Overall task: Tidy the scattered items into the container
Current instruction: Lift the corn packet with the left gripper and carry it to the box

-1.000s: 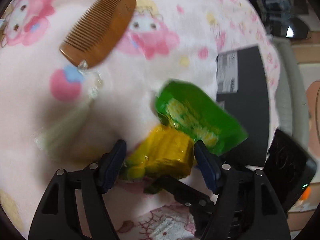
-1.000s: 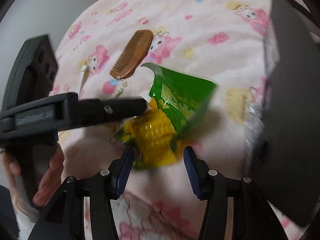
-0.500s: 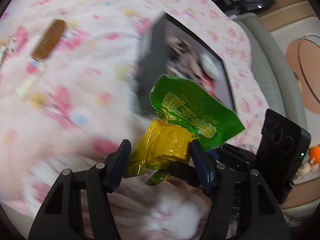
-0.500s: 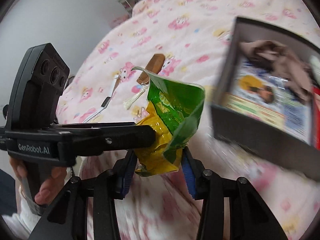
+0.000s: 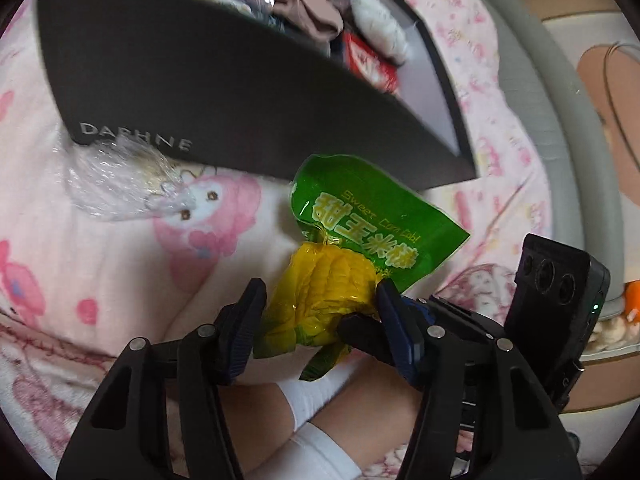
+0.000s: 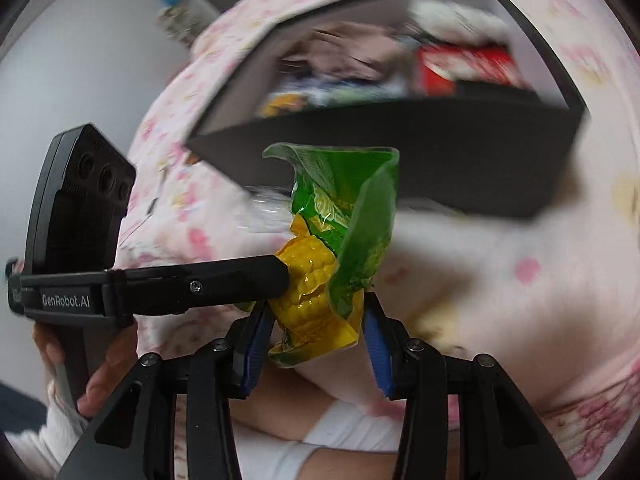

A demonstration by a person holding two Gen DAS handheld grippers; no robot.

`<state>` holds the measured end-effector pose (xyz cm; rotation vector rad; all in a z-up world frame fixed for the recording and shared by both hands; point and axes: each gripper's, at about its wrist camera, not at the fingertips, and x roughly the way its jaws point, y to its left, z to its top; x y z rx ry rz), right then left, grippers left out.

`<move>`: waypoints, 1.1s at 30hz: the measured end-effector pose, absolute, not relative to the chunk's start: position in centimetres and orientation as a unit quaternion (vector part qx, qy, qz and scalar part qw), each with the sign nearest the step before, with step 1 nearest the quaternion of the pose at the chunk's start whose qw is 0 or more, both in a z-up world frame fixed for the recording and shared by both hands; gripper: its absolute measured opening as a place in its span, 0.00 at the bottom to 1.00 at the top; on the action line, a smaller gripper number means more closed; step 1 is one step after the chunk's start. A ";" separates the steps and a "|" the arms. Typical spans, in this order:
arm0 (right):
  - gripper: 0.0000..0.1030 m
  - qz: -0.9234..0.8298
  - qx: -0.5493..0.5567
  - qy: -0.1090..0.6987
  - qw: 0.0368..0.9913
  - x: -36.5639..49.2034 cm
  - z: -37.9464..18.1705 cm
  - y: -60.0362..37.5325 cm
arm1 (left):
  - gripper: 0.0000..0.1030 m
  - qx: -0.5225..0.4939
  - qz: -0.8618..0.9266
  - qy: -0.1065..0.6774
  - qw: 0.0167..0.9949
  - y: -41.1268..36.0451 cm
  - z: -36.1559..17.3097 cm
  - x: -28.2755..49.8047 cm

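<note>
A green and yellow sweet corn packet [image 5: 336, 264] is held in the air in front of a dark open box [image 5: 224, 92]. My left gripper [image 5: 320, 320] is shut on the packet's yellow corn end. My right gripper [image 6: 316, 332] is shut on the same packet [image 6: 332, 252] from the other side. The left gripper's body crosses the right wrist view at the left. The box [image 6: 440, 156] lies on the pink blanket just beyond the packet and holds several items, among them brown cloth [image 5: 308, 4], a red packet [image 5: 368, 64] and a white fluffy thing [image 5: 380, 24].
A crumpled clear plastic wrapper [image 5: 120, 180] lies on the pink cartoon blanket [image 5: 100, 264] against the box's near wall. A person's leg in a white sock [image 5: 312, 396] is below the grippers. A grey edge [image 5: 532, 100] borders the blanket on the right.
Both grippers have carried the corn packet up off the blanket and toward the box. The box now fills the upper view; the comb has dropped out of sight.
</note>
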<state>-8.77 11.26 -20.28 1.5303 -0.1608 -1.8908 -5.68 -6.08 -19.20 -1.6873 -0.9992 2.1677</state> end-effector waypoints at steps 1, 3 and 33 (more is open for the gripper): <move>0.39 -0.727 0.593 -0.068 0.340 -8.8 -20.7 11.6 | 0.57 -0.574 0.743 -0.328 0.104 -5.7 -19.0 -5.7; 0.38 -0.725 0.592 -0.075 0.344 -8.6 -20.8 12.1 | 0.57 -0.569 0.756 -0.309 0.094 -5.5 -18.3 -5.5; 0.32 -0.739 0.582 -0.141 0.309 -8.8 -20.1 13.8 | 0.45 -0.565 0.747 -0.347 0.056 -8.8 -17.6 -5.5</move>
